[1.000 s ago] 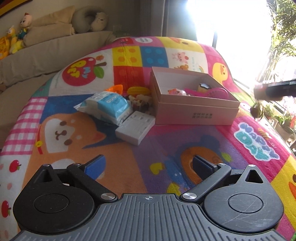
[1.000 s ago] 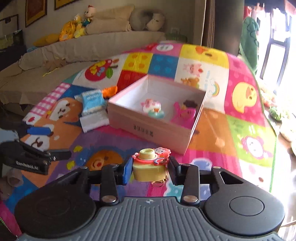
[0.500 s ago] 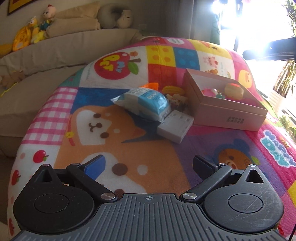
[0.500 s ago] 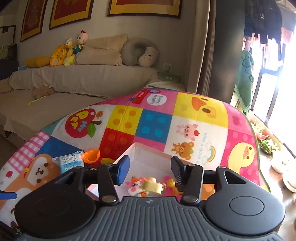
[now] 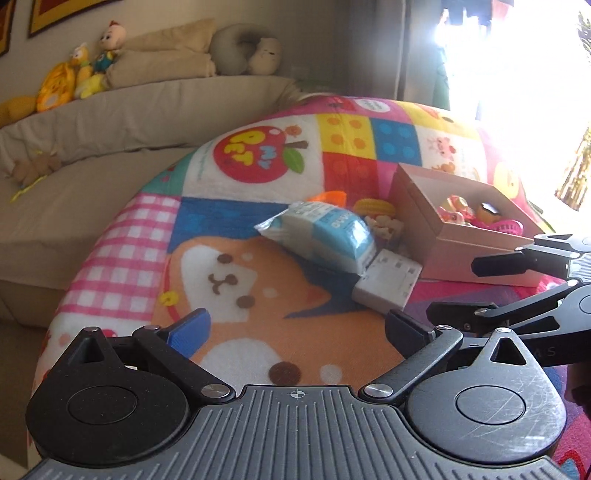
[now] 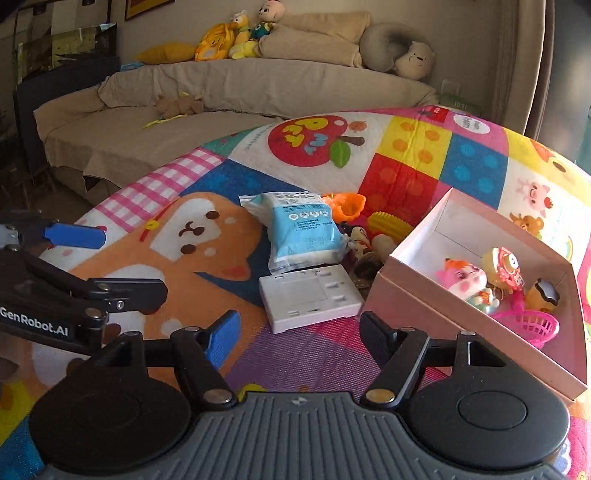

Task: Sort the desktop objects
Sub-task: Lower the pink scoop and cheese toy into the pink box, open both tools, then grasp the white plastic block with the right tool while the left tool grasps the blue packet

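The right gripper [image 6: 297, 334] is seen empty, its jaws opening above the mat [image 6: 295, 350]. The left gripper [image 5: 297, 328] is held apart, nothing gripped. Toys are contained in the pink box [image 6: 476, 332].

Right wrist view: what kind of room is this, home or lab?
Most likely a home living room, used as a play area. A long beige fabric sofa holds plush toys and cushions, a colourful cartoon-print play mat covers the work surface, and an open pink cardboard box holds small plastic toys.
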A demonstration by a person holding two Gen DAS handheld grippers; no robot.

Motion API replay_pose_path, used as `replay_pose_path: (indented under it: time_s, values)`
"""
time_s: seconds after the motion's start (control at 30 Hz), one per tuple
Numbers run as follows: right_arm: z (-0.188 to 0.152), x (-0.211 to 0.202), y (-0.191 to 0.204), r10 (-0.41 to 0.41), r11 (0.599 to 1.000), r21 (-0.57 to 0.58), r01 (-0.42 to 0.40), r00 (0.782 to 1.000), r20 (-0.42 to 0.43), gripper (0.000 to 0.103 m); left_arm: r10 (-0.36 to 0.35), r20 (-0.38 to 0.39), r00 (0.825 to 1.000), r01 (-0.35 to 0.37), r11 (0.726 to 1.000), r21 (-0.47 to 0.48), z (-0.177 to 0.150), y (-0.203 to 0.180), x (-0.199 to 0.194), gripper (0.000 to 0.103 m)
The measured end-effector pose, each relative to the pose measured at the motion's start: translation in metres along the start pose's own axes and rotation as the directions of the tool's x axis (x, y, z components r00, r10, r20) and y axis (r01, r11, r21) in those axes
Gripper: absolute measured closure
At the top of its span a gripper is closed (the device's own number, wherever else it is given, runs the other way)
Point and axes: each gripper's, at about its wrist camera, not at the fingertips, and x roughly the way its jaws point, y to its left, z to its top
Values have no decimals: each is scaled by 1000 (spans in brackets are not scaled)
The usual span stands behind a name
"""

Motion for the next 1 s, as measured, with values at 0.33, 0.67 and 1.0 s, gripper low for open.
replay_pose_path:
  time_s: [0.33, 0.67, 1.0]
  values:
    - [-52, -54, -84, -120, 962, 247, 119, 993, -12, 16, -67, -119, 991, 88, 980, 179, 14, -70, 86, 17]
    - [-85, -69, -112, -137, 924, 360, 130, 991, -6, 12, -54, -140, 989, 85, 970, 229, 6, -85, 64, 50]
    - [-91, -65, -115, -137, 906, 403, 129, 990, -9, 7, -209, -132, 969, 224, 968, 114, 11, -90, 31, 5]
